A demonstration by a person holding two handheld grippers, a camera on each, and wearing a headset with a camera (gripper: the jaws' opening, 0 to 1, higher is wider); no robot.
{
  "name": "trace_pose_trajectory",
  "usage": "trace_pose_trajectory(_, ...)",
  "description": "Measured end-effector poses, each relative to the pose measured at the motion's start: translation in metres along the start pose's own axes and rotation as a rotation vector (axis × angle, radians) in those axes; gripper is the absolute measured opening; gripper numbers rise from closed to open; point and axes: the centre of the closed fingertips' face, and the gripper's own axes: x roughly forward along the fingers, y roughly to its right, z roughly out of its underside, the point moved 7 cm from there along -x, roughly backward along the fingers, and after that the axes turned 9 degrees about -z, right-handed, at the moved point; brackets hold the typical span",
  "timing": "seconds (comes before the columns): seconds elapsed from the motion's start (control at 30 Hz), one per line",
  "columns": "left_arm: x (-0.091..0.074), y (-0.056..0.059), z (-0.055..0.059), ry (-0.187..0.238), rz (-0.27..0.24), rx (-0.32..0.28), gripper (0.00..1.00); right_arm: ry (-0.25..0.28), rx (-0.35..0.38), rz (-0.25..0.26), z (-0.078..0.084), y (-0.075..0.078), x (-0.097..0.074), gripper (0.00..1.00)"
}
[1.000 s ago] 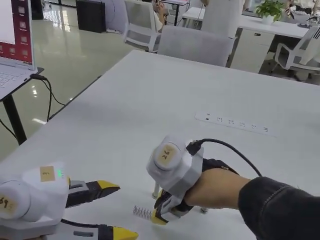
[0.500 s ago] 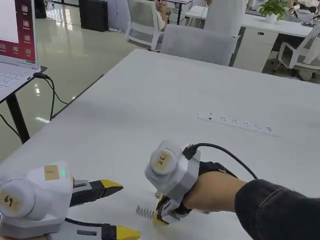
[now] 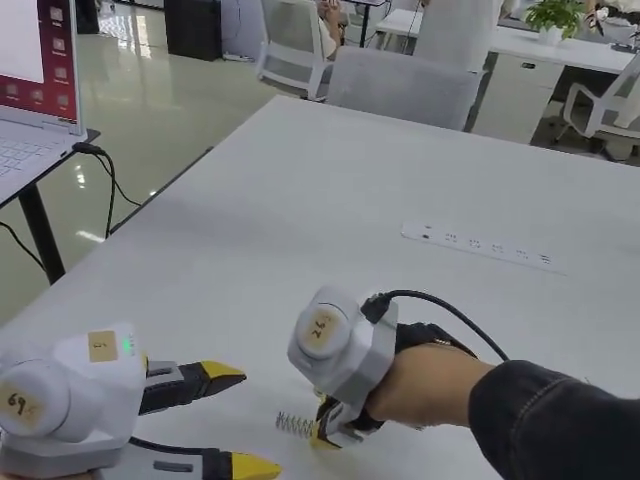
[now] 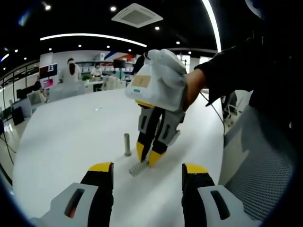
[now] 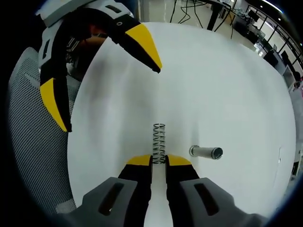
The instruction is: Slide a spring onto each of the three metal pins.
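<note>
- White surface (image 3: 330, 200), broad and plain, carries the work near the edge closest to the person.
- Left tongs (image 3: 256, 420), yellow-tipped, stand wide apart with nothing between them. They point at the right tongs from near by.
- Right tongs (image 5: 158, 160), held in a hand (image 3: 430, 385), angle down at the surface. Their jaws are almost closed and pinch one end of the spring.
- Metal pin (image 4: 127, 144) stands upright on the surface, just beside the right tongs' tips, its shaft bare.
- Spring (image 5: 158, 139) sticks straight out from those tips, low at the surface. Its free end is towards the left tongs, and it is near the pin but apart from it.
</note>
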Motion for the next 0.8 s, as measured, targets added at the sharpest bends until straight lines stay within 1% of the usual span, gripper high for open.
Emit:
trace_pose_trajectory(0.17,-0.001,0.0,0.0,-0.002,-0.003,-0.001,0.52,-0.004,-0.01,0.003,0.0,-0.001,0.0,0.07)
trace_pose_trajectory(0.3,-0.001,0.0,0.0,-0.001,-0.002,0.0,0.52,-0.01,-0.023,-0.002,0.0,-0.005,-0.004,0.07)
trace_pose_trajectory(0.47,0.0,0.002,-0.002,-0.002,0.004,0.005,0.51,0.002,-0.019,-0.012,0.0,-0.008,-0.012,0.07)
trace_pose_trajectory(0.7,0.004,0.006,-0.006,0.004,0.017,0.011,0.5,0.041,-0.016,-0.039,-0.003,-0.021,-0.032,0.07)
trace_pose_trajectory(0.8,0.005,0.008,-0.007,0.005,0.023,0.015,0.49,0.045,-0.024,-0.034,-0.003,-0.024,-0.038,0.07)
